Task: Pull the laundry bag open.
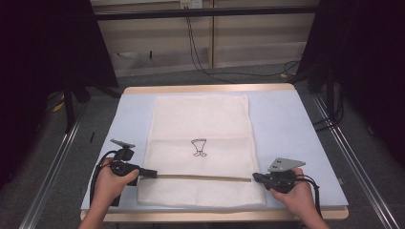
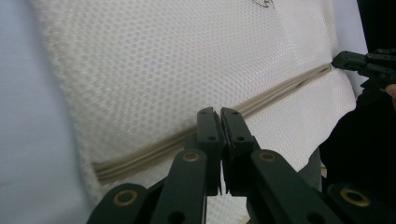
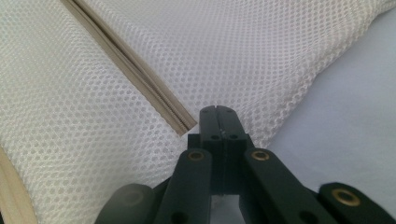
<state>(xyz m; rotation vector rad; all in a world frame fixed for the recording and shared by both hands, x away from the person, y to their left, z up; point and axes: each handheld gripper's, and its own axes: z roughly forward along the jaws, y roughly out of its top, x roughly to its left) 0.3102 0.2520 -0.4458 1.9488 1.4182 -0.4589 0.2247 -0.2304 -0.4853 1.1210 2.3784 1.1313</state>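
A lab-style recording bay: a pale blue table [image 1: 286, 124] on a metal frame, black curtains [image 1: 363, 57] either side, cables [image 1: 200, 52] trailing across grey floor beyond the fingers.

Black tool [image 2: 220, 114], brass rivets, bare forearms

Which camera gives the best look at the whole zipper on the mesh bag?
The high view: the zipper runs unbroken between both grippers. The left gripper view shows most of it at a slant; the right gripper view shows one end.

A white mesh bag [image 1: 200, 152] lies flat on the table, its beige zipper [image 1: 200, 177] running crosswise near the front edge.
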